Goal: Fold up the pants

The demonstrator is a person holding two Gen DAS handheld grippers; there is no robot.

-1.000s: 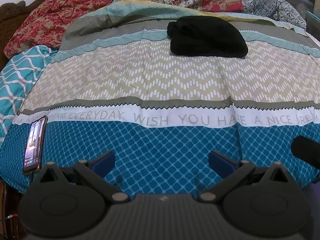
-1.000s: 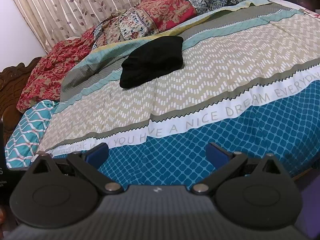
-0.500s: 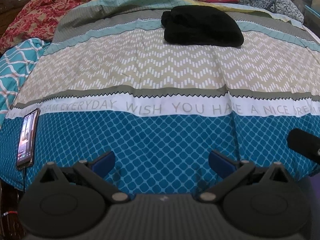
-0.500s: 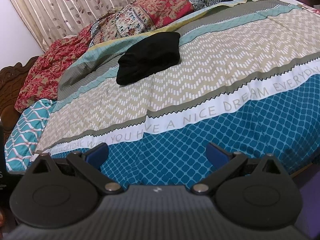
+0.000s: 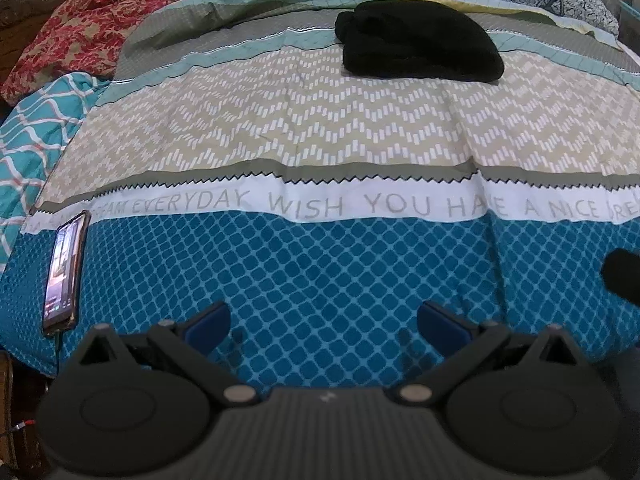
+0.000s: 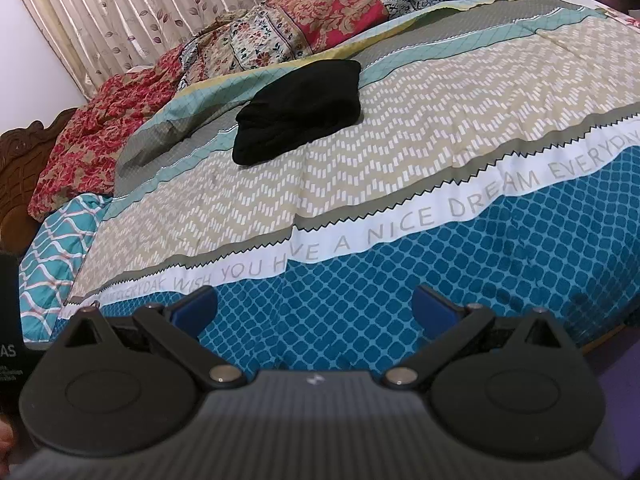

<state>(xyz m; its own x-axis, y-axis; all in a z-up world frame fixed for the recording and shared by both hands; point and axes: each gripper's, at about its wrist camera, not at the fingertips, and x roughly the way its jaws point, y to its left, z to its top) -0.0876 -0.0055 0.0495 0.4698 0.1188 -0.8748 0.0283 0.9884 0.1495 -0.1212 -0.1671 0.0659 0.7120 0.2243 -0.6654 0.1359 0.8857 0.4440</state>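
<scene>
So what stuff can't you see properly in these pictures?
- Black pants, both views: a dark bundle, so its legs, waistband and folds don't show.
- Phone, left wrist view: the screen is too small and slanted to read.
- Black box, right wrist view: cut off by the left edge, lettering partly gone.
- Bedspread words, both views: creases and edges hide some letters.
</scene>
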